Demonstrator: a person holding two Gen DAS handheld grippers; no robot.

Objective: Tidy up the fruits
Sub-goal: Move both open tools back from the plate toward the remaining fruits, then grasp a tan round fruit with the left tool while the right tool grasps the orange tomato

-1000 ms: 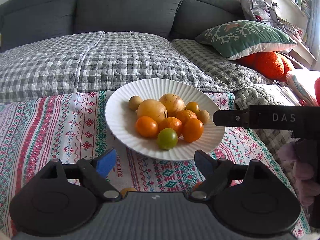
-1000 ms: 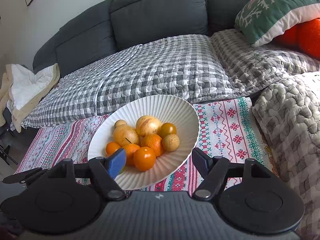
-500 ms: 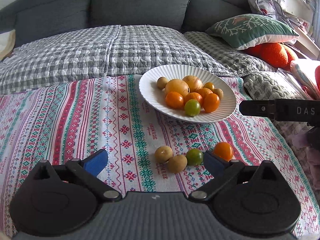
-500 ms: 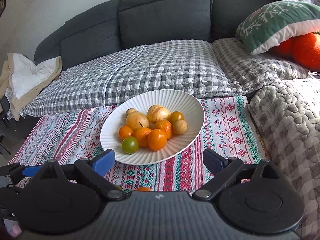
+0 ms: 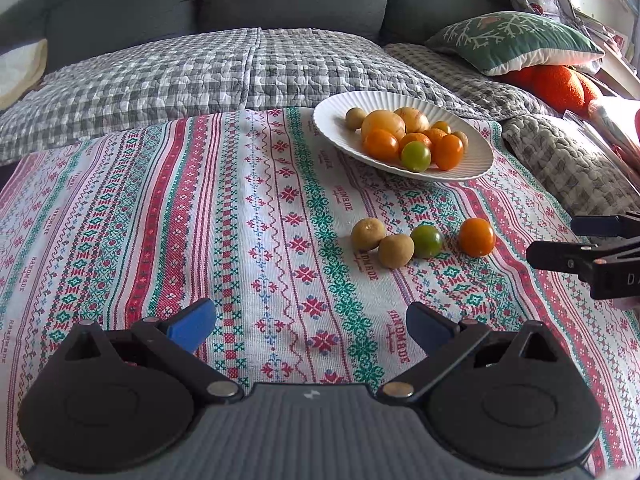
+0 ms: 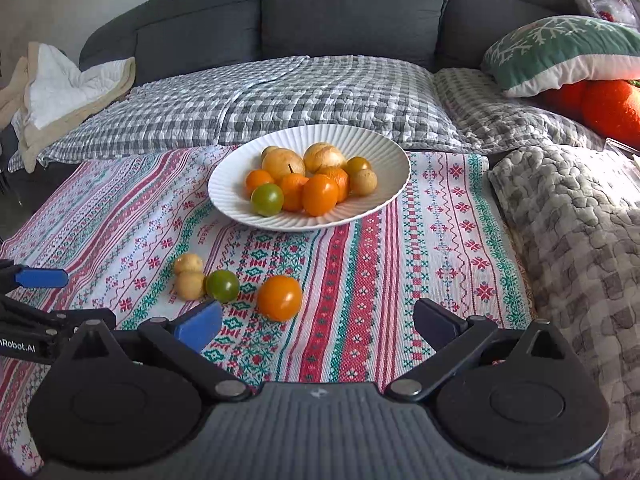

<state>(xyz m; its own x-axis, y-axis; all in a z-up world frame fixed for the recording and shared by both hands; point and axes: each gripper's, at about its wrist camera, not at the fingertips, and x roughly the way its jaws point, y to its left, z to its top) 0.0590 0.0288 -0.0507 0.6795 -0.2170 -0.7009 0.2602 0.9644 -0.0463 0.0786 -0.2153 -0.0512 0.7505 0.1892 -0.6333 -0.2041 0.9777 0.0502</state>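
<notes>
A white ribbed plate (image 5: 476,156) (image 6: 384,152) holds several orange, yellow, tan and green fruits at the far side of the patterned tablecloth. In front of it, loose on the cloth, lie two tan fruits (image 5: 368,233) (image 6: 190,285), a green tomato (image 5: 426,241) (image 6: 222,286) and an orange tomato (image 5: 476,237) (image 6: 279,298). My left gripper (image 5: 310,326) is open over bare cloth, short and left of the loose fruits. My right gripper (image 6: 318,324) has its jaws opening with nothing between them; the orange tomato lies just ahead of its left finger.
A grey sofa with a checked quilt (image 5: 240,68) runs behind the table. A green pillow (image 6: 560,52) and an orange plush (image 6: 608,108) sit at the right, above a knitted grey blanket (image 6: 580,220). Folded towels (image 6: 60,88) lie at the left.
Both grippers have drawn back from the plate toward the near side of the table, so the loose fruits came into view. Both pairs of jaws have spread wider.
</notes>
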